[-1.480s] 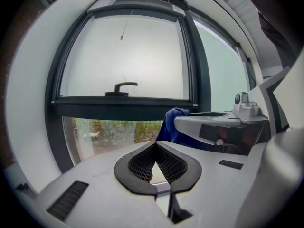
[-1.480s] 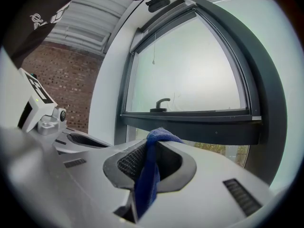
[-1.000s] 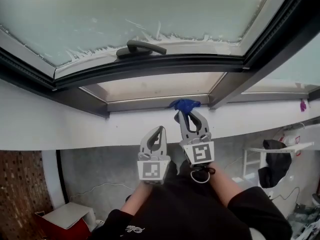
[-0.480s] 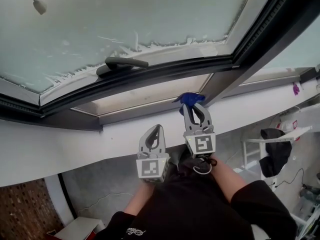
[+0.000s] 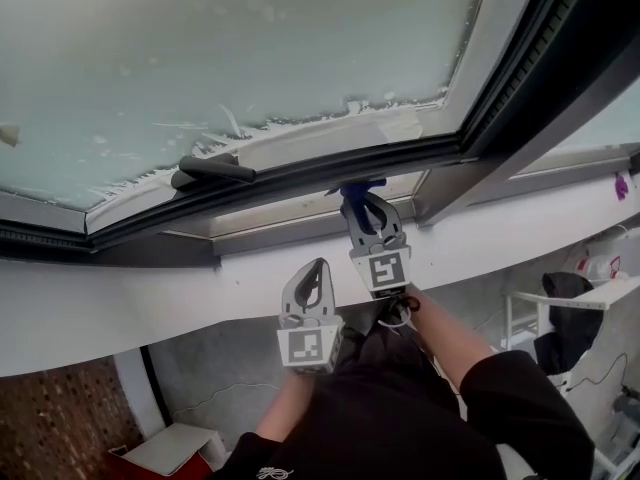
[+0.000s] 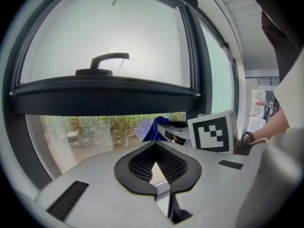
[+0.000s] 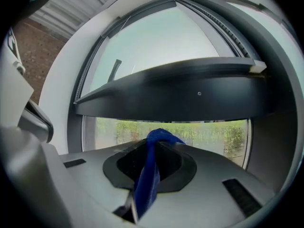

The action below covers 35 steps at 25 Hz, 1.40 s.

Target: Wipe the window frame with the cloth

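Only a tuft of cloth (image 5: 354, 185) shows past right gripper (image 5: 364, 204).

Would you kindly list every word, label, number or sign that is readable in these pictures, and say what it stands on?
No text here can be read.
White script mark on the black garment: too small and cut off to read.
Marker cubes on the left gripper and the right gripper: black-and-white square patterns only, no letters or numbers.
Blue cloth: no print shows.
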Each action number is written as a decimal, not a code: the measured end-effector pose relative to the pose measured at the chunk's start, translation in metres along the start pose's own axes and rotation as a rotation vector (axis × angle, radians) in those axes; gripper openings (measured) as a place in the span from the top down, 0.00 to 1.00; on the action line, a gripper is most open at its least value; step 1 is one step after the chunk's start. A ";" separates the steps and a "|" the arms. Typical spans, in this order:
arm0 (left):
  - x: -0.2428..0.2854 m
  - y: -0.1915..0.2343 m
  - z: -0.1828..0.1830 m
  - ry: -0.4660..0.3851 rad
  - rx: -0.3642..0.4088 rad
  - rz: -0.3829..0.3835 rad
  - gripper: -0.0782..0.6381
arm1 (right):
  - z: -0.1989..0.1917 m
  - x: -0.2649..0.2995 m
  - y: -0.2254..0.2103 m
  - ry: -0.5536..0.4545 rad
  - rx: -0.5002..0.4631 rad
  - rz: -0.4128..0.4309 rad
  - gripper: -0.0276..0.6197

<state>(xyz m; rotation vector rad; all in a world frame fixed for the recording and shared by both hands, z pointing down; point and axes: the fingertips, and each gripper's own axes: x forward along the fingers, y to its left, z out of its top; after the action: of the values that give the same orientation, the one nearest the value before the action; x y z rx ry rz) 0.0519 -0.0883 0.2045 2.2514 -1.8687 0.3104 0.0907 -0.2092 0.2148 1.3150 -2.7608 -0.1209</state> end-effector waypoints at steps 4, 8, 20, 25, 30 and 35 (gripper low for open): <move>0.006 -0.003 0.001 0.012 -0.001 0.010 0.88 | -0.004 0.021 -0.007 -0.035 0.002 -0.018 0.90; 0.013 0.005 0.000 0.027 -0.007 -0.002 0.88 | 0.001 0.031 -0.006 -0.059 0.006 -0.035 0.90; 0.010 0.039 0.007 0.034 0.053 -0.078 0.88 | 0.013 0.053 -0.003 -0.091 0.006 -0.140 0.90; 0.011 0.048 0.005 0.029 0.042 -0.063 0.88 | 0.016 0.058 -0.007 -0.116 -0.003 -0.155 0.90; 0.014 0.048 0.007 0.024 0.033 -0.044 0.88 | 0.017 0.058 -0.005 -0.111 -0.010 -0.139 0.90; 0.015 0.038 0.005 0.026 0.039 -0.055 0.88 | 0.016 0.058 -0.006 -0.114 -0.011 -0.129 0.90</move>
<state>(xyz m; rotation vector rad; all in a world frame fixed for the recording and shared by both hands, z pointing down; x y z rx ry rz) 0.0174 -0.1107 0.2047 2.3078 -1.7993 0.3687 0.0575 -0.2573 0.2001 1.5298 -2.7603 -0.2260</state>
